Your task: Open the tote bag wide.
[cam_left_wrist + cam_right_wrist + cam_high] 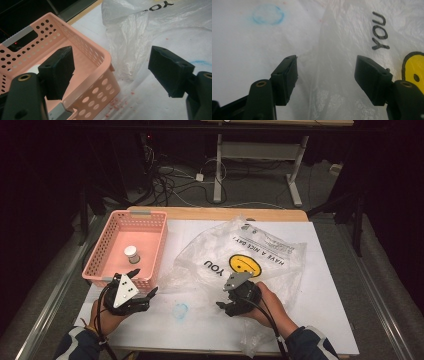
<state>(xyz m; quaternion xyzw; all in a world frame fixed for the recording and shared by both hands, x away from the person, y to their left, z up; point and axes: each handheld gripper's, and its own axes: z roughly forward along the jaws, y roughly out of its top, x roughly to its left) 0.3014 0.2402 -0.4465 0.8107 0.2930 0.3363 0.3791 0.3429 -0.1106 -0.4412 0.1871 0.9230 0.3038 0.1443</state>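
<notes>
A: Where does the plastic bag (250, 255) lie?

B: Flat on the white table cover (320, 320), spread right of the pink basket (107, 245), with the printed face upward. A crumpled fold runs straight ahead between the jaws of the right gripper (325, 75), which are spread wide and gripping nothing.

A: And the left gripper (110, 72)?

B: Also released, empty, straddling the basket's near corner; bag edge just beyond. Small white jar (132, 253) inside the basket.

A: Nearer hand?

B: Right, probably already over the film; contact hard to judge.
</notes>
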